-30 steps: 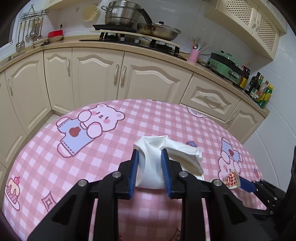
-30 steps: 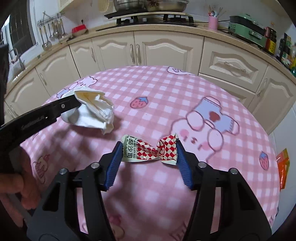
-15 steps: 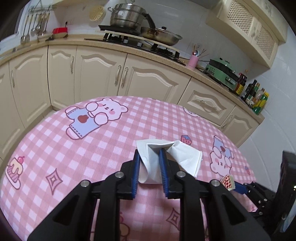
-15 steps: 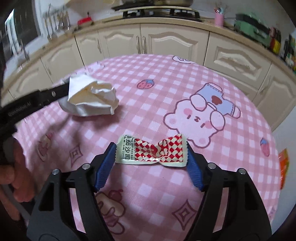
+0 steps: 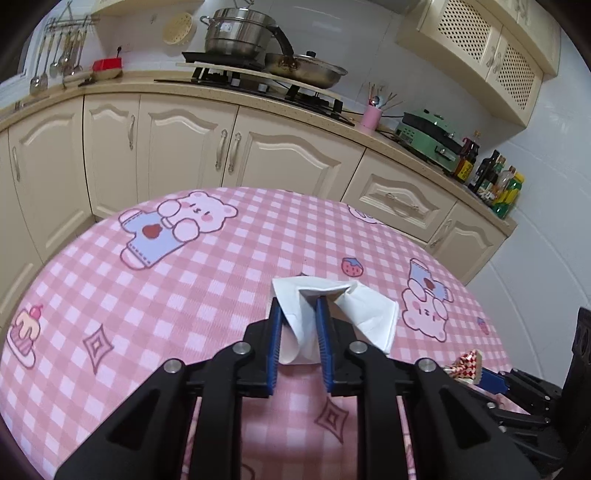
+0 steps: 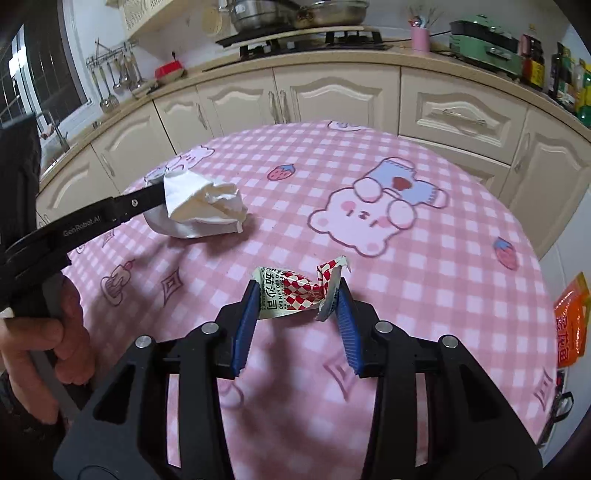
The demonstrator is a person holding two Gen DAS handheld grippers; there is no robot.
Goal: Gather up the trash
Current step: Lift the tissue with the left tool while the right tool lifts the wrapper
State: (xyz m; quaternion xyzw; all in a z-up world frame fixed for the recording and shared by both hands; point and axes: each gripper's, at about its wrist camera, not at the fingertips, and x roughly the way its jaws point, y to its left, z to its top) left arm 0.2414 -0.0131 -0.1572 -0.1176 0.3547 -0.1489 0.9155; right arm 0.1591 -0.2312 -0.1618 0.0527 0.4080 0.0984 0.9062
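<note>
Our left gripper [image 5: 297, 345] pinches the soft crumpled white tissue [image 5: 332, 314]; our right gripper [image 6: 295, 314], jaws just closing, squeezes the light, crinkly red-checked sauce packet [image 6: 299, 291] by its ends.

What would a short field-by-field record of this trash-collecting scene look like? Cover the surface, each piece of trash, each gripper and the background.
surface: round table with pink checked bear-print cloth
trash 1: crumpled white tissue
trash 2: red-and-white checked wrapper
left gripper: jaws have just been closing, pads pressed on the tissue
right gripper: jaws have just been closing, wrapper buckled between the pads
background: cream cabinets, pots on stove
</note>
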